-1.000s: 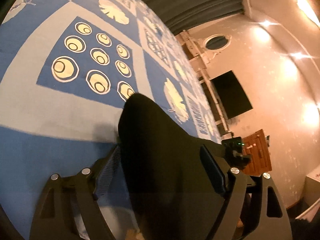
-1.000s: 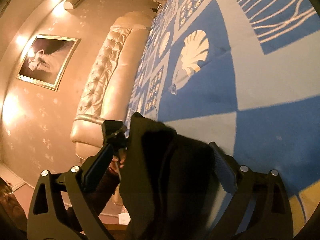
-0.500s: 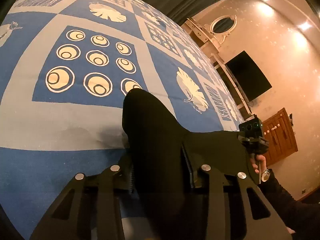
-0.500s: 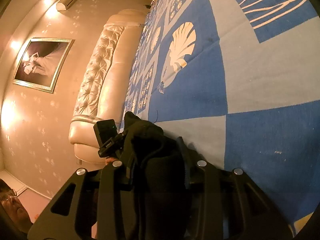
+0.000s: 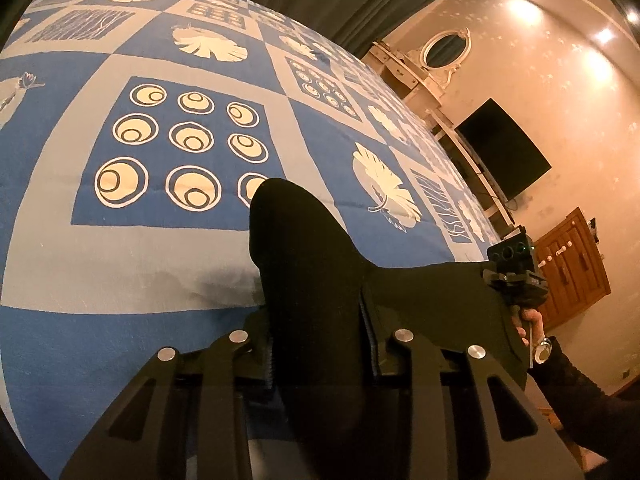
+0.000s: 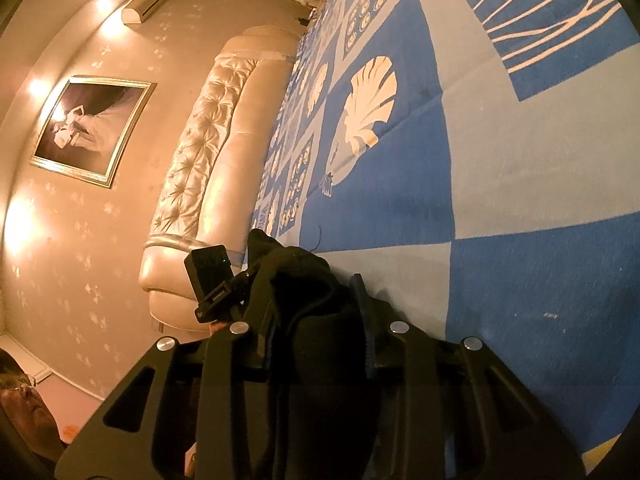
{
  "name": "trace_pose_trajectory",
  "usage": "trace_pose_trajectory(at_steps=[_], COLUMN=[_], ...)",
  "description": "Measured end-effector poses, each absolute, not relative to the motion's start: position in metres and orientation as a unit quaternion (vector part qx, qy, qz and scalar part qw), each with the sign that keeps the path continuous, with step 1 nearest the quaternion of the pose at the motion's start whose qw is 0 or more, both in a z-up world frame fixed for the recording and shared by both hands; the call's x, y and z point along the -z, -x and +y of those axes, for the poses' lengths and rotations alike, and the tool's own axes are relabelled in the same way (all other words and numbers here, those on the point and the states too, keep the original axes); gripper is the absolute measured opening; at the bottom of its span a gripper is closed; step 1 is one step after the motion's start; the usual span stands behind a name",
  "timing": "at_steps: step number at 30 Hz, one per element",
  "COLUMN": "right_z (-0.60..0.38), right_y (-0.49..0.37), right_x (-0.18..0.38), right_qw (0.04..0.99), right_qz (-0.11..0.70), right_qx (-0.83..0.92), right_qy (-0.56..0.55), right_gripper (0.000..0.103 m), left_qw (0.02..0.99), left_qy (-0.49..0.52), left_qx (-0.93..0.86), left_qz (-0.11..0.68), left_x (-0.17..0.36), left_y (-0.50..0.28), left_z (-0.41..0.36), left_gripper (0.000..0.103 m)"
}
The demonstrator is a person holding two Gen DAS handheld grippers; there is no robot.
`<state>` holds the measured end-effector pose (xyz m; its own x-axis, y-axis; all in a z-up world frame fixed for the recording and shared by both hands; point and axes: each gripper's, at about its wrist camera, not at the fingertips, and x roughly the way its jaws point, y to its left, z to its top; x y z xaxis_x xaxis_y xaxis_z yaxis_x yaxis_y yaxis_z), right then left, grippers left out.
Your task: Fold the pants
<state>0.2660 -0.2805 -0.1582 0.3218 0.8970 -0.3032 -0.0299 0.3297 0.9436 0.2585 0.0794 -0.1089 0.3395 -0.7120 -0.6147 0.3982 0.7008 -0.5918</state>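
Observation:
The black pants (image 5: 308,280) are bunched between the fingers of my left gripper (image 5: 316,336), which is shut on them just above the blue and grey patterned bedspread (image 5: 120,264). The cloth stretches right to my right gripper (image 5: 514,268), seen in the left wrist view. In the right wrist view my right gripper (image 6: 316,320) is shut on a thick fold of the pants (image 6: 312,304). My left gripper (image 6: 210,276) shows beside it at the left. The pads are mostly hidden by cloth.
The bedspread (image 6: 500,200) covers a large bed with a cream tufted headboard (image 6: 208,148). A framed picture (image 6: 92,128) hangs on the wall. A dark TV (image 5: 502,152), an oval mirror (image 5: 444,46) and a wooden cabinet (image 5: 572,264) stand beyond the bed.
Both grippers went from open around the pants to shut on them. The two grippers have stayed close to the bedspread, with the views tilting slightly.

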Motion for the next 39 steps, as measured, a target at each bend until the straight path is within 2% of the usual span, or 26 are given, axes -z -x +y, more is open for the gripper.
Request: trace_pose_trajectory(at_steps=[39], right_z=[-0.293], right_y=[-0.284], right_x=[0.160], right_qw=[0.672], right_qz=[0.453], right_qx=[-0.343], right_qy=[-0.475], right_gripper=[0.028], left_qw=[0.802], left_qy=[0.181], left_qx=[0.337], left_qz=[0.458], left_x=[0.107], left_y=[-0.265], left_z=[0.087], left_gripper=[0.032])
